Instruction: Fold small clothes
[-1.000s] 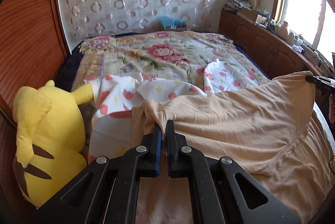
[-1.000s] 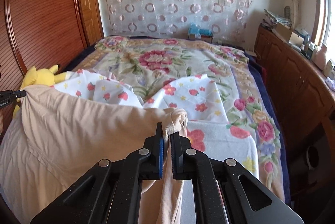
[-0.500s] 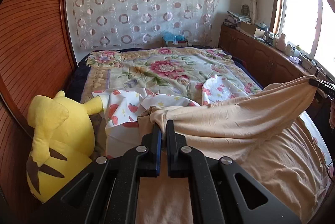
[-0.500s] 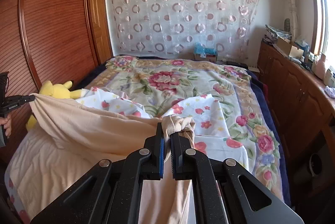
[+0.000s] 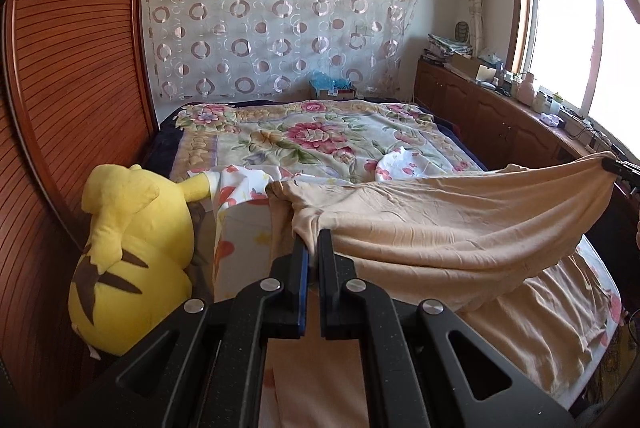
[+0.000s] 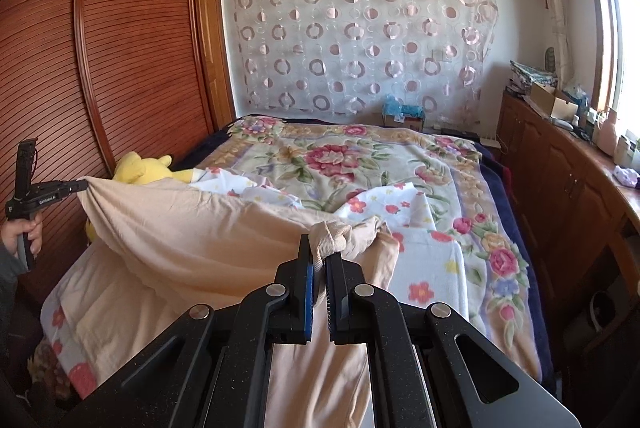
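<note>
A beige garment (image 5: 440,224) (image 6: 200,240) hangs stretched between my two grippers above the near end of the bed. My left gripper (image 5: 314,242) is shut on one bunched corner of it. My right gripper (image 6: 318,248) is shut on the opposite bunched corner. In the left wrist view the right gripper's tip (image 5: 618,166) shows at the far right with cloth pinched in it. In the right wrist view the left gripper (image 6: 80,185) shows at the far left, held by a hand (image 6: 24,232). The garment's lower part lies on the bed.
A white strawberry-print cloth (image 5: 240,188) (image 6: 384,200) lies behind the garment on the floral bedspread (image 5: 312,140). A yellow plush toy (image 5: 128,252) sits against the wooden wardrobe (image 6: 120,48) on the left. A wooden cabinet (image 6: 560,180) with clutter runs along the right, under a window.
Both grippers have pulled back toward the foot of the bed and risen a little, lifting and stretching the beige garment. More of the room and wall curtain now shows.
</note>
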A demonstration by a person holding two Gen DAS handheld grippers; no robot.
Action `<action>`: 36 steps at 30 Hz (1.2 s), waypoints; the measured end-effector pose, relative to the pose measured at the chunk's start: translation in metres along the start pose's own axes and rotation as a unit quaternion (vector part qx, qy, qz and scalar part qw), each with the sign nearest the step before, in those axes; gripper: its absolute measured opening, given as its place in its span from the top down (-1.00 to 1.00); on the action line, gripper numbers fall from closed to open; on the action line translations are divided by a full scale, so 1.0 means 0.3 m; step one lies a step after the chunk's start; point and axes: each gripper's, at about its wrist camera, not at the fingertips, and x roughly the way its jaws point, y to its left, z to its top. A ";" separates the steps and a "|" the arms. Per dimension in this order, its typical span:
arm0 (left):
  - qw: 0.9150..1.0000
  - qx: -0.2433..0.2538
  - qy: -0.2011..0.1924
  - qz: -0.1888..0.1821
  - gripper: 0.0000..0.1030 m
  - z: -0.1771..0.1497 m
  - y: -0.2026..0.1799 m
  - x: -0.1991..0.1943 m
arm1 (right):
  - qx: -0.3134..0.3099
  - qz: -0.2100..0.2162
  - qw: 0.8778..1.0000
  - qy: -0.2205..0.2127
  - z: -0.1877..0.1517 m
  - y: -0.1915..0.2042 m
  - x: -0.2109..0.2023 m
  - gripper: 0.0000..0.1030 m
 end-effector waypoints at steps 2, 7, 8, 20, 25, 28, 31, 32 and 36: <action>1.000 0.001 0.003 -0.001 0.91 -0.031 -0.010 -0.032 | -0.001 0.001 1.000 0.003 -0.036 0.007 -0.034 0.91; 1.000 0.002 -0.005 0.000 0.91 -0.092 -0.036 -0.129 | 0.000 0.000 1.000 0.003 -0.086 0.027 -0.123 0.91; 1.000 0.002 -0.004 0.001 0.91 -0.109 -0.041 -0.149 | -0.001 -0.001 1.000 0.003 -0.098 0.031 -0.142 0.91; 0.998 -0.030 0.051 0.016 0.91 -0.369 -0.016 -0.153 | 0.043 -0.005 0.995 0.091 -0.291 -0.028 -0.086 0.90; 0.996 -0.041 0.083 0.013 0.82 -0.434 0.000 -0.107 | 0.047 -0.032 0.991 0.123 -0.349 -0.051 0.019 0.90; 0.995 -0.035 0.091 0.021 0.56 -0.445 -0.007 -0.102 | 0.046 -0.037 0.990 0.126 -0.346 -0.047 0.045 0.90; 0.995 -0.033 0.093 0.023 0.31 -0.450 -0.015 -0.103 | 0.035 -0.044 0.992 0.116 -0.316 -0.023 0.039 0.83; 0.995 -0.033 0.095 0.025 0.28 -0.454 -0.018 -0.103 | 0.031 -0.044 0.992 0.112 -0.300 -0.019 0.038 0.83; 0.993 -0.031 0.108 0.036 0.28 -0.476 -0.015 -0.081 | 0.011 -0.049 0.994 0.098 -0.326 0.023 -0.031 0.83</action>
